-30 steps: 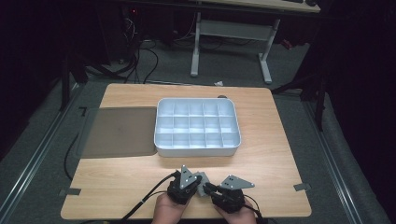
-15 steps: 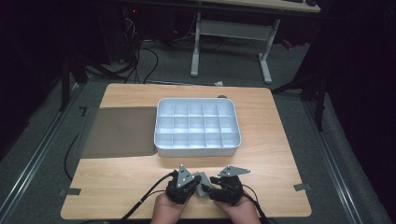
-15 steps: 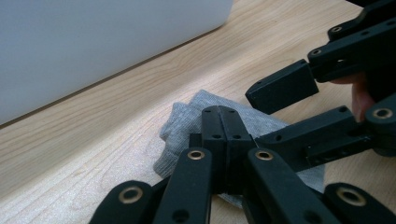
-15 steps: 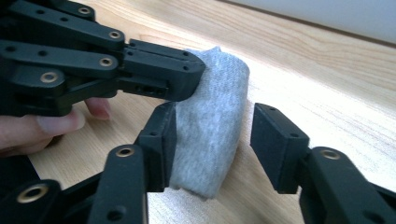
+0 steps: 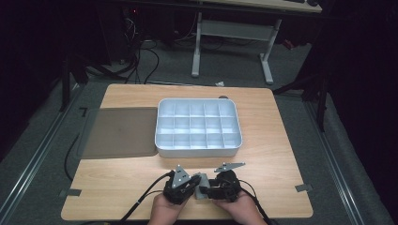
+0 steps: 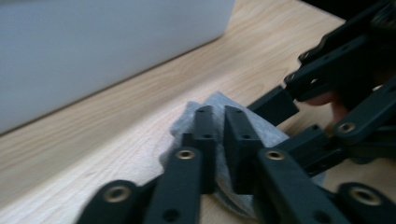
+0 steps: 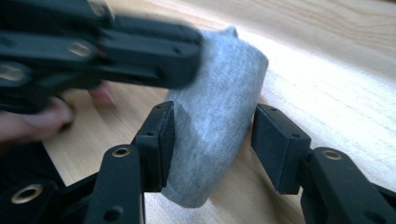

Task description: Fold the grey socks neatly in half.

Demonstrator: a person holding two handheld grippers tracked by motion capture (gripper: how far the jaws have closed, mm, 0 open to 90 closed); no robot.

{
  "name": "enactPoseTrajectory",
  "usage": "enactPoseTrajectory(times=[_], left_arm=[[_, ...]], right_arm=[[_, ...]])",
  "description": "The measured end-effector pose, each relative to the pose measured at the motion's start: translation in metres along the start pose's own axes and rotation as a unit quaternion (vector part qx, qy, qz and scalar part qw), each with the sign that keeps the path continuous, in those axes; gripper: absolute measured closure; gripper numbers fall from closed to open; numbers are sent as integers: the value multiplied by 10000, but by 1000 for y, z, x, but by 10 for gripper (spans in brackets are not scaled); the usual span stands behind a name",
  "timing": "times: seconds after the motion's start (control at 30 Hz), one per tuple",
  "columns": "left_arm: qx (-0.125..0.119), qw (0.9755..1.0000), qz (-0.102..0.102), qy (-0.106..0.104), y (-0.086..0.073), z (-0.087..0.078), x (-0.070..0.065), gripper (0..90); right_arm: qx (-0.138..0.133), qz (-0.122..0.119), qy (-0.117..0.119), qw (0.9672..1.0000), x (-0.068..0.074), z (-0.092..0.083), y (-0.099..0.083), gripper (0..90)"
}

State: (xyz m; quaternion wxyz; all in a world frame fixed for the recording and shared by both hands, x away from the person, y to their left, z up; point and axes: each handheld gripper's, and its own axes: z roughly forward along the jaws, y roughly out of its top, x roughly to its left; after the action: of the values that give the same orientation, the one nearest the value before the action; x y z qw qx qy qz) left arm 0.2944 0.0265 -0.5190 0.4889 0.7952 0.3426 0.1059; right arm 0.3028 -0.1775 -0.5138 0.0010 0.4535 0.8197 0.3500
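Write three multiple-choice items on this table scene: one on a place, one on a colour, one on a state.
1. Where is the cloth?
A. on the table, between the tray and the near edge
B. inside the tray
C. draped over the table's edge

2. What colour is the cloth?
A. red
B. grey
C. yellow

3. The tray's compartments are:
A. empty
B. full of screws
C. covered by a lid

Answers:
1 A, it lies on bare wood in front of the tray.
2 B, grey knit shows in both gripper views.
3 A, only the white compartment floors show.
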Motion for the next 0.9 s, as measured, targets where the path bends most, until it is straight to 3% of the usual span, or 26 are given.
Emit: enactPoseTrajectory(times=[0.1, 0.17, 0.2, 0.23, 0.3, 0.37, 0.43, 0.53, 0.67, 0.9], left_arm=[[-249, 9996, 50, 119, 6, -24, 10, 764], [-321, 9988, 142, 328, 6, -39, 20, 752], [-321, 9988, 142, 328, 6, -39, 20, 747], [-329, 9976, 185, 578, 2, -51, 33, 740], [-310, 9965, 92, 771, -6, -58, 47, 732], [-262, 9960, -88, 847, -15, -62, 59, 729], [-194, 9955, -139, 914, -19, -64, 66, 718], [-201, 9948, -186, 986, -20, -65, 70, 690], [-148, 9940, -79, 1085, -23, -63, 69, 655], [-165, 9933, -123, 1138, -23, -63, 71, 610]], right_arm=[[102, -79, 45, 9999, 2, 1, 2, 531], [157, -138, 31, 9998, 4, 1, 3, 548], [157, -138, 31, 9998, 4, 1, 3, 548], [192, -202, -20, 9996, 6, 1, 5, 570], [251, -218, -70, 9994, 8, 1, 7, 580], [296, -246, -124, 9992, 10, 1, 9, 590], [366, -319, -192, 9986, 12, 1, 12, 603], [429, -417, -298, 9978, 14, 2, 15, 614], [494, -499, -453, 9965, 13, 2, 20, 623], [701, -665, -517, 9940, 15, 3, 26, 625]])
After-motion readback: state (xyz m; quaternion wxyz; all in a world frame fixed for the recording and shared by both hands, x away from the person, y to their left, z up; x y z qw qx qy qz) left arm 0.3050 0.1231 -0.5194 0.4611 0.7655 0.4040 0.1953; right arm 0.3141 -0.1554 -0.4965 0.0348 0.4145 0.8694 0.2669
